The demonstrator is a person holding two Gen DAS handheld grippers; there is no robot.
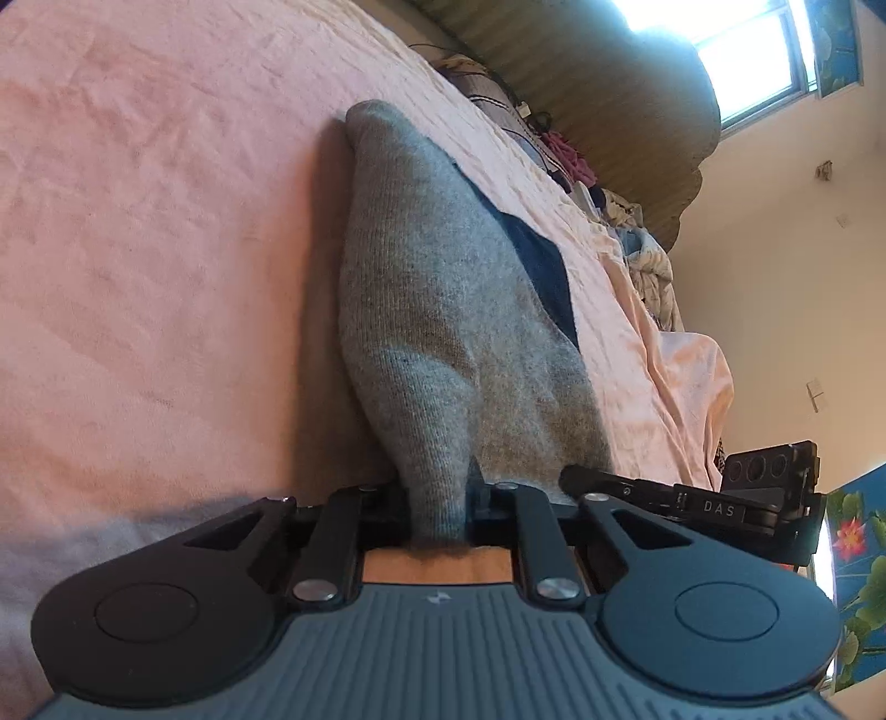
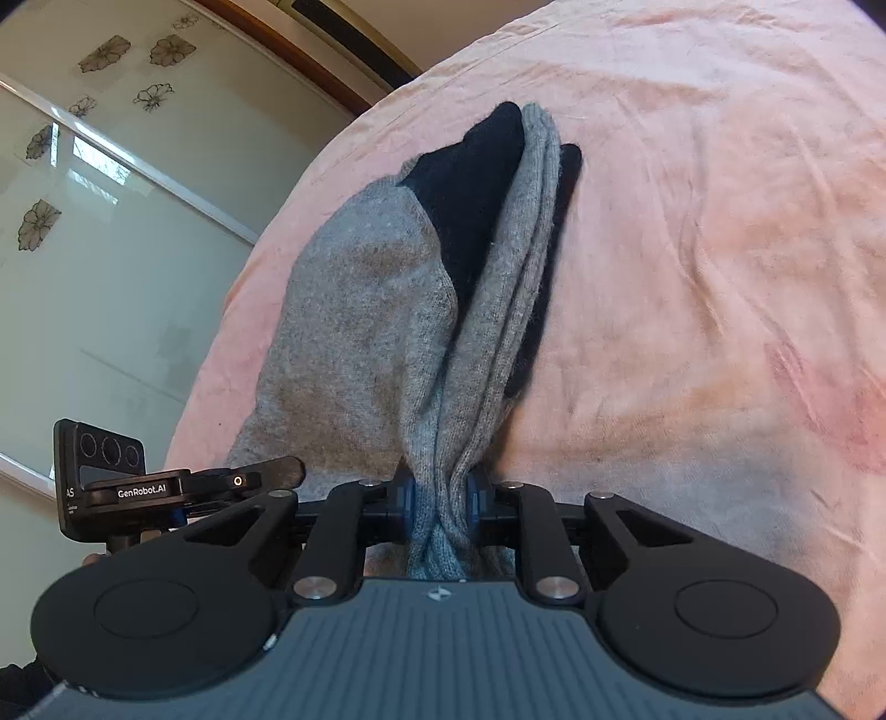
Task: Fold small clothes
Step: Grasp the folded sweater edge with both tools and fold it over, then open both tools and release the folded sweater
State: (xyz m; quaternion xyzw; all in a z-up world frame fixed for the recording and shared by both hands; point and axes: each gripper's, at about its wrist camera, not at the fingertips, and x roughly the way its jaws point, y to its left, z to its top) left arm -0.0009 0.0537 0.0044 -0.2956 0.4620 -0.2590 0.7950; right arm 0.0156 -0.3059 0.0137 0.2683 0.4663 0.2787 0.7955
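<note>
Setting: a bed covered by a wrinkled pink sheet [image 1: 166, 232], seen from two cameras mounted on hand-held grippers.

Garment: a small grey knit garment with dark navy panels [image 1: 432, 310] lies on the pink sheet and is gathered at its near edge into both grippers. In the left wrist view it runs from 6 o'clock up toward 12 o'clock, the navy patch showing at about 2 o'clock of the grey body. In the right wrist view [image 2: 376, 321] the navy section sits at the far end, near 12 o'clock, with grey folds bunched along the 1 o'clock side.

Left gripper: the left gripper [image 1: 440, 509] is clenched on a pinch of the grey knit; the cloth narrows to a tight neck between the two fingers at 6 o'clock of the frame.

Right gripper: the right gripper [image 2: 440, 498] is also clamped on the garment, its blue pads [image 2: 407, 495] pressing a twisted bundle of grey fabric from either side.

Neighbouring gripper: each camera catches the other unit; in the left view it sits at about 4 o'clock [image 1: 764, 493], in the right view at about 8 o'clock [image 2: 166, 484], just beside the garment's edge.

Background, left view: a bright window [image 1: 736, 50] at 1 o'clock, a heap of crumpled bedding and clothes [image 1: 637, 243] along the far side of the bed, and a cream wall [image 1: 775, 277].

Background, right view: a pale wardrobe door with flower motifs [image 2: 111, 194] at 9 to 10 o'clock.
</note>
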